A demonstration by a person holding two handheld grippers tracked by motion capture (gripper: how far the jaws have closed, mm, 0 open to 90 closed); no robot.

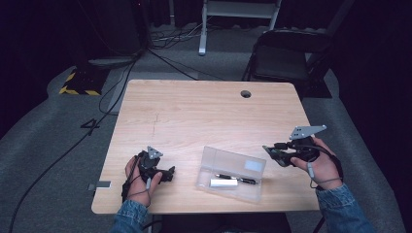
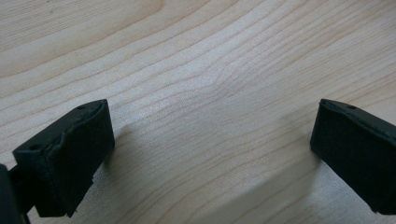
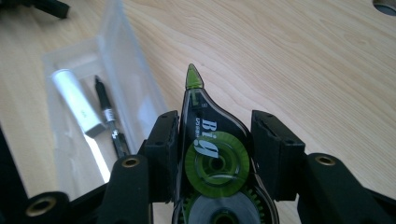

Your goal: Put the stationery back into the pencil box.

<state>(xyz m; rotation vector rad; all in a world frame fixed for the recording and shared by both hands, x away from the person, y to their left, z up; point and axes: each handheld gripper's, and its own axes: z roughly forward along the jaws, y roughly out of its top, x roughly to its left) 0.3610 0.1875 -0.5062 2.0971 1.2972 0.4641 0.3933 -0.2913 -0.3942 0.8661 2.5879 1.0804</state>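
Right gripper [image 3: 215, 135] is clamped on a correction tape dispenser [image 3: 210, 154]: smoky clear shell, green reels, green tip. In the right gripper view both pads press the dispenser's flat sides, one on each side, with the green reel sitting level with the pads and the pointed tip sticking out past the fingertips. Jaws are at a middling width, set by the dispenser body. In the high view the right gripper [image 1: 278, 154] sits near the table's right edge, raised off the top, nose pointing left toward the clear case [image 1: 232, 167]; the dispenser [image 1: 275, 154] shows there as a dark green-edged shape at the gripper's front. It's just beside the case's right end, not touching it and not over it. The case lies open near the front edge of the table [image 1: 194, 116], between the two grippers. Inside it: a white tube [image 1: 224, 182] and a black pen [image 1: 238, 179], side by side lengthwise; same pair shows in the right gripper view, tube [image 3: 77, 102] left of the pen [image 3: 108, 116], both beyond and left of the dispenser tip. Left gripper [image 1: 163, 173] rests low at the front left of the table, well apart from the dispenser. In the left gripper view its jaws stand wide, nothing between them, bare wood [image 2: 210, 93] underneath.
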